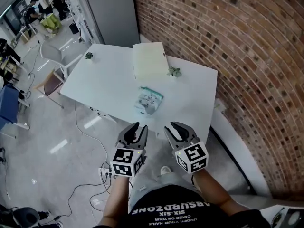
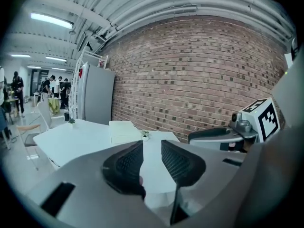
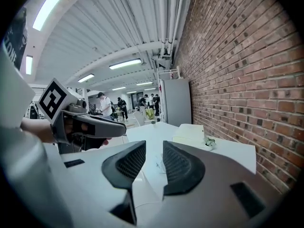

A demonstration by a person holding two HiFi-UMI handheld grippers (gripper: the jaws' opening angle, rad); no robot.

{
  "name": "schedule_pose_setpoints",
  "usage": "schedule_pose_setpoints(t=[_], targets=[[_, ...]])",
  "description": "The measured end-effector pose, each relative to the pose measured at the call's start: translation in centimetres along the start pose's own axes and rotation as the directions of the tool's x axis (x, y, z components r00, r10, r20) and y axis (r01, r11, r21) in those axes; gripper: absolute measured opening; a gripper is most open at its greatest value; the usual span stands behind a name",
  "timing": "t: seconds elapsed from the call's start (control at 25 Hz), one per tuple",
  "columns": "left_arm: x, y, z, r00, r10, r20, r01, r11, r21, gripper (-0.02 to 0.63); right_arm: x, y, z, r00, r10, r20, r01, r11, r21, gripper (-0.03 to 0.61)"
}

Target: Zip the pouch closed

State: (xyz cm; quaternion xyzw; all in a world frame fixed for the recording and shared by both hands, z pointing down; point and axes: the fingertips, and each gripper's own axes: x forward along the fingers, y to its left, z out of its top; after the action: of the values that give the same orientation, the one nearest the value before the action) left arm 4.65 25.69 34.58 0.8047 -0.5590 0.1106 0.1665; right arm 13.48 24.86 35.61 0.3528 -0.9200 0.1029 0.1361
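Pouch (image 1: 148, 100) near table (image 1: 104, 80) edge, left hand-held gripper (image 1: 137, 127), right hand-held gripper (image 1: 179, 128), both parted

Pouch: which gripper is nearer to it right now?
Left, narrowly. The left gripper sits short of the pouch, nearly in line; the right gripper is as far back but offset toward the wall.

Head view looks down; gripper views apparently share table (image 1: 107, 80).

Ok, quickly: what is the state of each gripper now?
Left gripper: open, holding nothing.
Right gripper: open, holding nothing.
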Motion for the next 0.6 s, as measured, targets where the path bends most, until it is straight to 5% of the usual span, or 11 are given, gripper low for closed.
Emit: schedule_pose_setpoints(t=[0.36,0.6], targets=[[2.0,0.7,-1.2,0.998,0.046,-0.041,-0.047,0.999,-0.027,0.101,1.7,-1.9,-1.1,0.999,0.046,-0.022,-0.046,0.999,0.002,0.087],[5.8,2.5,-0.6,0.997,0.012,-0.073,-0.014,1.000,-0.015,0.101,5.0,-3.8,-0.6,0.997,0.066,-0.029,-0.065,0.998,0.024,0.087]])
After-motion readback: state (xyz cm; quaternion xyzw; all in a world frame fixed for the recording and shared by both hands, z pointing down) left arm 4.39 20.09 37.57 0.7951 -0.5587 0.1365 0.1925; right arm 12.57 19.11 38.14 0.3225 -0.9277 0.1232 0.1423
